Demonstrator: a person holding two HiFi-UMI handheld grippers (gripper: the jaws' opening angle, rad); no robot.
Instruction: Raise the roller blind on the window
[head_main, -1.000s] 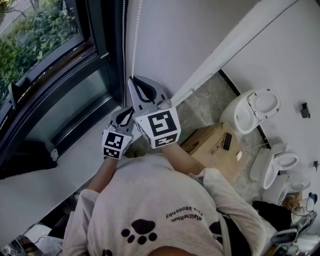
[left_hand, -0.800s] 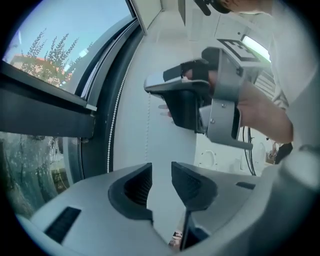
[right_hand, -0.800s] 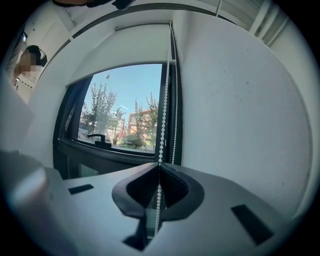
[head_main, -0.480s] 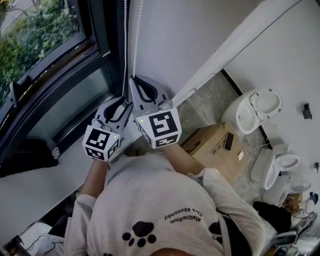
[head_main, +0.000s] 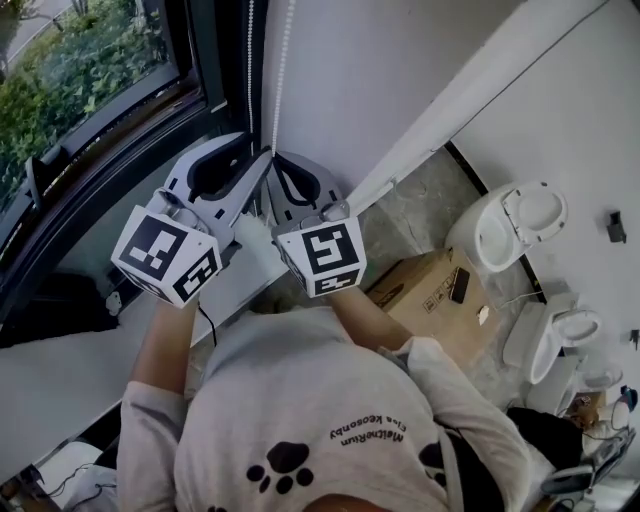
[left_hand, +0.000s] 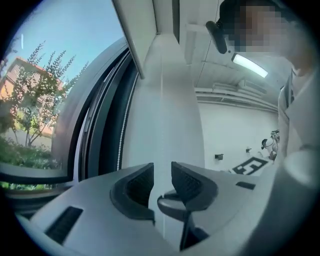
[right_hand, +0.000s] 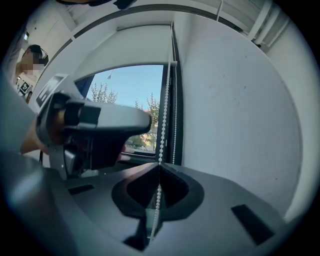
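Two strands of white bead chain (head_main: 283, 70) hang beside the dark window frame (head_main: 205, 60). My right gripper (right_hand: 159, 172) is shut on one strand of the chain (right_hand: 164, 110), which runs up from its closed jaws; in the head view the right gripper (head_main: 276, 162) sits at the wall. My left gripper (head_main: 252, 160) is close beside it on the left. In its own view the left gripper (left_hand: 162, 180) is open; its jaws have just been opening and hold nothing. The chain (left_hand: 121, 145) hangs to their left. A white blind (right_hand: 125, 50) covers the window's top.
A white wall (head_main: 400, 70) stands right of the chain. Below are a window sill (head_main: 60, 370), a cardboard box (head_main: 430, 290) and white toilets (head_main: 510, 225) on the floor. Trees show outside the window (head_main: 90, 60).
My left gripper has let go of the chain low down and risen to sit beside the right gripper, its jaws now apart. The right gripper has stayed put, still gripping the chain.
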